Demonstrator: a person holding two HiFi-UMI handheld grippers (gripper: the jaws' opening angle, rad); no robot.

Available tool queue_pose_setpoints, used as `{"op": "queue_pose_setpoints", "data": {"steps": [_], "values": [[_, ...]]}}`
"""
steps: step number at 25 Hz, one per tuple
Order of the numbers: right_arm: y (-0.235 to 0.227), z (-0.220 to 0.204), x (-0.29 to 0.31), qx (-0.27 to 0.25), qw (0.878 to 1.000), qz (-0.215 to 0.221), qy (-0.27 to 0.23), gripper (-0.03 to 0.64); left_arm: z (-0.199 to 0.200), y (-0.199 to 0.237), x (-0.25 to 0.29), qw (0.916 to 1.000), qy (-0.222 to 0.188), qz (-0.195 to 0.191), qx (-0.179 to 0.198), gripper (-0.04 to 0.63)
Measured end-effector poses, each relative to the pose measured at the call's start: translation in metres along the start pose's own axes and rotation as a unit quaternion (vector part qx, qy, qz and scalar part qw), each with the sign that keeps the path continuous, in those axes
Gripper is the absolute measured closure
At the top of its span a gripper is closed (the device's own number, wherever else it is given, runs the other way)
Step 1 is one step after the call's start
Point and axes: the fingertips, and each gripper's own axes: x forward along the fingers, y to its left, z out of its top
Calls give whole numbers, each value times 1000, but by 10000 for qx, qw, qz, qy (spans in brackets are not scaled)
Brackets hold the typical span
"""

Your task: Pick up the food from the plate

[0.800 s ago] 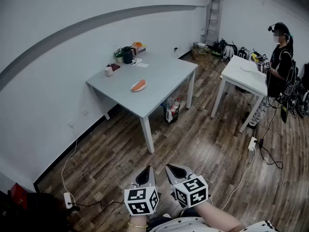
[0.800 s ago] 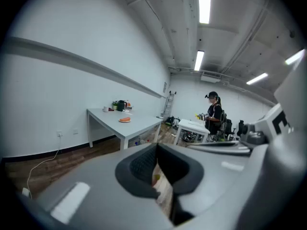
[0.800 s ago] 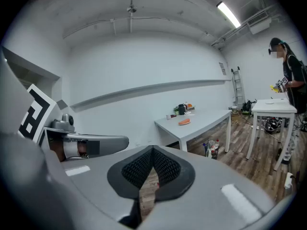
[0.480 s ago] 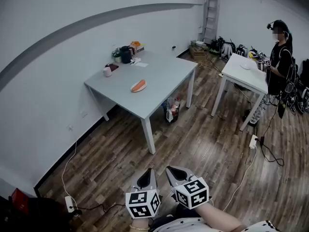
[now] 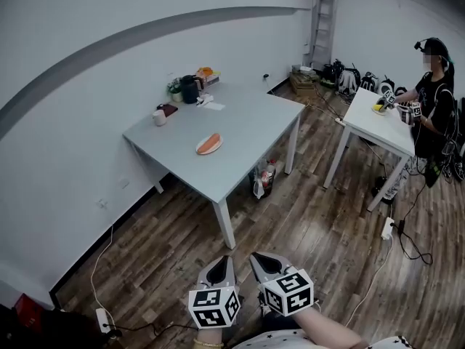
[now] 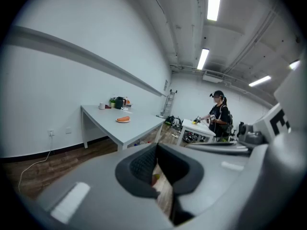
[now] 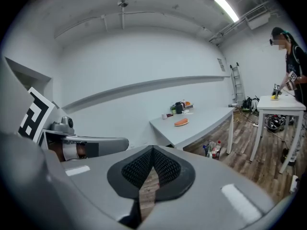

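Note:
An orange piece of food (image 5: 210, 143) lies on a small white plate (image 5: 203, 150) near the middle of the grey table (image 5: 247, 126), far ahead of me across the wooden floor. The left gripper view shows the food (image 6: 123, 119) small in the distance, and in the right gripper view the food (image 7: 181, 122) is just as far off. My left gripper (image 5: 220, 262) and right gripper (image 5: 263, 257) are held side by side close to my body, well short of the table. Both are shut with nothing between the jaws.
At the table's far end stand a white mug (image 5: 160, 118), a dark kettle (image 5: 190, 89) and a box of orange items (image 5: 206, 72). Bottles (image 5: 263, 179) sit under the table. A person (image 5: 436, 93) works at a white table (image 5: 378, 122) on the right. A ladder (image 5: 322, 20) leans at the back.
The head view has shifted a little, so the grey table sits slightly lower and to the right. The person at the white table has moved. Both grippers stay shut and low.

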Motion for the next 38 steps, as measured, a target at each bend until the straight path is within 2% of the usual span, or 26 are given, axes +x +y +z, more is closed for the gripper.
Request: {"op": "queue_pose_setpoints", "data": {"steps": [4, 8, 16, 21, 29, 38], "values": [[-44, 41, 45, -95, 9999, 91, -20, 618, 40, 9, 58, 9999, -93, -11, -138, 588], [-83, 76, 88, -267, 9994, 206, -4, 618, 77, 19, 115, 9996, -243, 163, -49, 588], [-131, 101, 151, -450, 9973, 565, 126, 618, 104, 39, 200, 9982, -358, 429, -237, 588], [-150, 102, 181, -423, 9969, 598, 293, 618, 105, 60, 234, 9974, -197, 594, -361, 588], [-185, 121, 257, -358, 9969, 519, 462, 618, 117, 118, 312, 9970, 105, 579, -509, 588], [-211, 169, 367, -459, 9952, 572, 641, 618, 153, 194, 419, 9975, 604, 278, -222, 588]]}}
